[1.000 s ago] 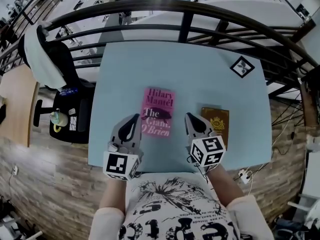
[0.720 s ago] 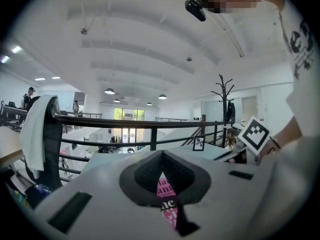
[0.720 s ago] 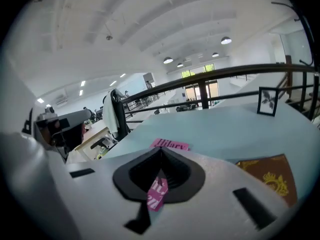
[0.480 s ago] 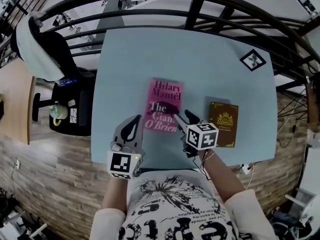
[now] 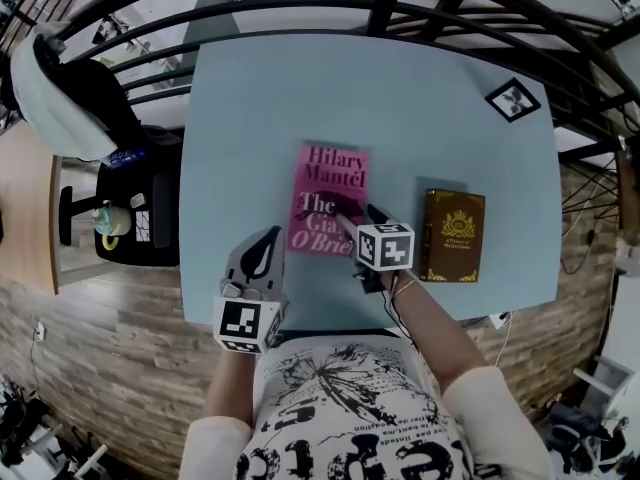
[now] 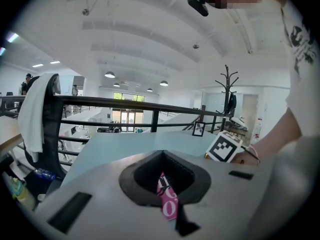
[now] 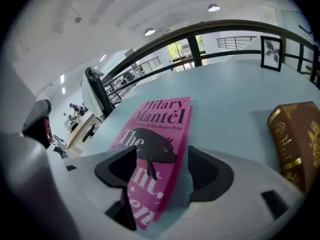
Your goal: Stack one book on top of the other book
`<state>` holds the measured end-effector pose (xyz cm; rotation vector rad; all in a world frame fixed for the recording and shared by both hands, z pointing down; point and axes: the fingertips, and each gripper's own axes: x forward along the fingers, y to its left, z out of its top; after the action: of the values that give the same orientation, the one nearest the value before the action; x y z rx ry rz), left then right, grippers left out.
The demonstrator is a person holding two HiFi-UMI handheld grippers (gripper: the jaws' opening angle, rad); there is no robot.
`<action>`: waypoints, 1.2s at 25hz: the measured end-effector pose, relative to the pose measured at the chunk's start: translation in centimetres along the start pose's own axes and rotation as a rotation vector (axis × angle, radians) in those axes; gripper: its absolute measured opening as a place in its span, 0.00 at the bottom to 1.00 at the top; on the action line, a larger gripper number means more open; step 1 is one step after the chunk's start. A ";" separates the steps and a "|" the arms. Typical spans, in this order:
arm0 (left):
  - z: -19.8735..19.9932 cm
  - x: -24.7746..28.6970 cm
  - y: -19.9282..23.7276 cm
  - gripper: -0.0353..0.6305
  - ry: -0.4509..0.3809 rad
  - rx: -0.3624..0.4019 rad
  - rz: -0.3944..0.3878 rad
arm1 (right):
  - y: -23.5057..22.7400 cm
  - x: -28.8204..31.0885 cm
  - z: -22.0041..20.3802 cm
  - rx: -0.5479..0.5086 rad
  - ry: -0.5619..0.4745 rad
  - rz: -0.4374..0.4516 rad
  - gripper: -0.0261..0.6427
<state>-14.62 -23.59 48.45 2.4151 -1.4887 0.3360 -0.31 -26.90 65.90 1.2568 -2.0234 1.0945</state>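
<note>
A pink paperback (image 5: 330,198) lies flat in the middle of the pale blue table (image 5: 250,108). A brown hardback with gold print (image 5: 453,235) lies to its right, apart from it. My right gripper (image 5: 352,223) is low over the pink book's near right corner. Its jaws have just been opening and now stand wide. In the right gripper view the pink book's (image 7: 155,144) right edge runs between the pads without touching them, and the brown book (image 7: 297,144) is at the far right. My left gripper (image 5: 262,253) hovers shut by the pink book's near left corner, holding nothing.
A small black-and-white marker card (image 5: 511,99) lies at the table's far right corner. A dark curved railing (image 5: 300,8) runs behind the table. An office chair draped with a white cloth (image 5: 50,88) stands to the left. The table's near edge is just below the grippers.
My right gripper has swung left and down from beside the brown book to the pink book's corner, and its jaws have gone from shut to wide. The left gripper has sunk a little.
</note>
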 end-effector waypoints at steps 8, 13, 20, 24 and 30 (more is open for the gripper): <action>-2.8 1.4 0.6 0.06 0.107 -0.034 0.009 | 0.4 1.0 -0.5 0.008 -0.011 0.108 0.36; -7.6 3.4 1.3 0.07 0.319 -0.177 -0.041 | 0.5 1.0 -0.5 -0.023 -0.024 0.112 0.37; -12.0 6.3 1.1 0.34 0.563 -0.256 -0.089 | 0.6 1.0 -0.4 -0.051 -0.051 0.092 0.38; -13.0 8.3 1.4 0.42 0.602 -0.296 -0.093 | 0.5 1.0 -0.4 -0.060 -0.056 0.094 0.38; -15.6 10.2 1.0 0.44 0.667 -0.412 -0.137 | 0.5 1.1 -0.4 -0.052 -0.084 0.081 0.38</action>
<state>-11.82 -26.89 66.59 1.8093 -0.9715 0.6509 -1.21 -26.92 66.79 1.2228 -2.1683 1.0340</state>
